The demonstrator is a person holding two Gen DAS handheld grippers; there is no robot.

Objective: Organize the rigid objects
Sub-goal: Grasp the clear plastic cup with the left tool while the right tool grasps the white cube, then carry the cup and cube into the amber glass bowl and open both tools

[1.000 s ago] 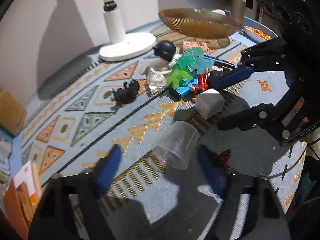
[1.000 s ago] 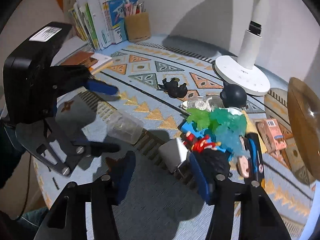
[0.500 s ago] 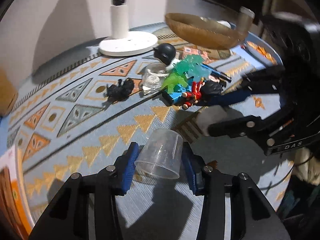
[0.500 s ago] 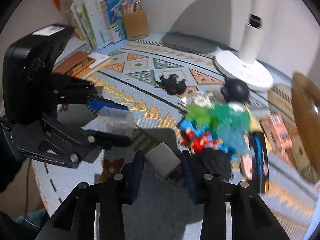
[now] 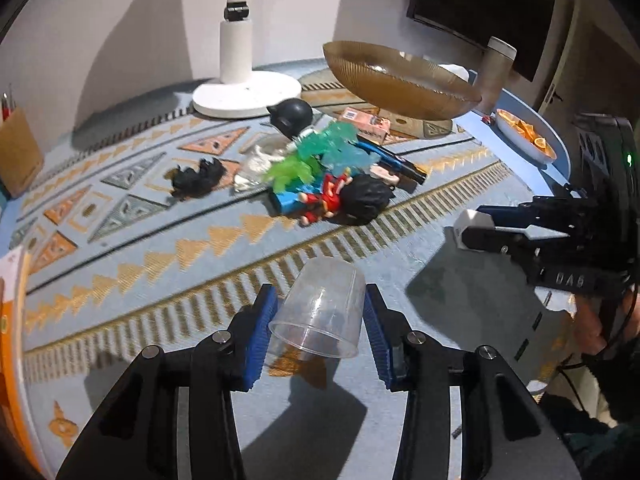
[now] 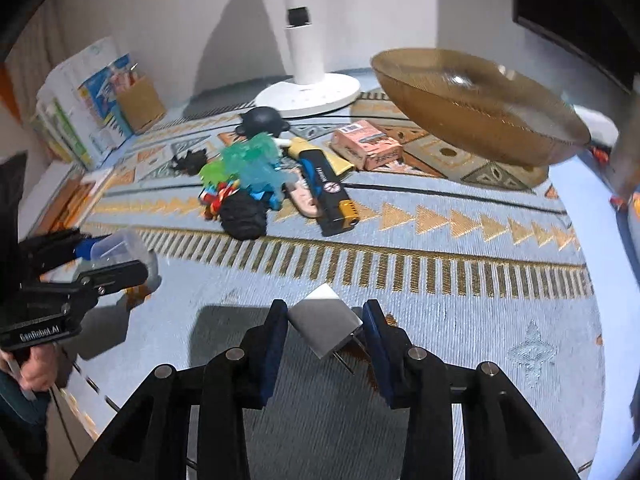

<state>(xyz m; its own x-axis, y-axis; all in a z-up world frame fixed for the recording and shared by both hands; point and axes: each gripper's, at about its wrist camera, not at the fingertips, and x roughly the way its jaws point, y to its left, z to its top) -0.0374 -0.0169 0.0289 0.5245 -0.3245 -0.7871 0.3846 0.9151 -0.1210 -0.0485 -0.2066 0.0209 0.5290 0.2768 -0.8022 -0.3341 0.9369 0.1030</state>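
**Two grippers are each lifting one thing off the patterned cloth.**

The clear cup (image 5: pixel 320 312) is sitting at 6 o'clock in the left wrist view, and the left gripper (image 5: pixel 318 330) is pinching it between its blue pads. The white plug block (image 6: pixel 325 326) is at 6 o'clock in the right wrist view; the right gripper (image 6: pixel 326 340) is holding it, but its jaws are opening a little, so the person should squeeze gently and keep both things level while carrying. The toy pile (image 5: pixel 320 176) is lying at 12 o'clock, below the brown bowl (image 5: pixel 400 80). A second ago the cup was lying free between wide jaws, and the block was resting beside the toys.
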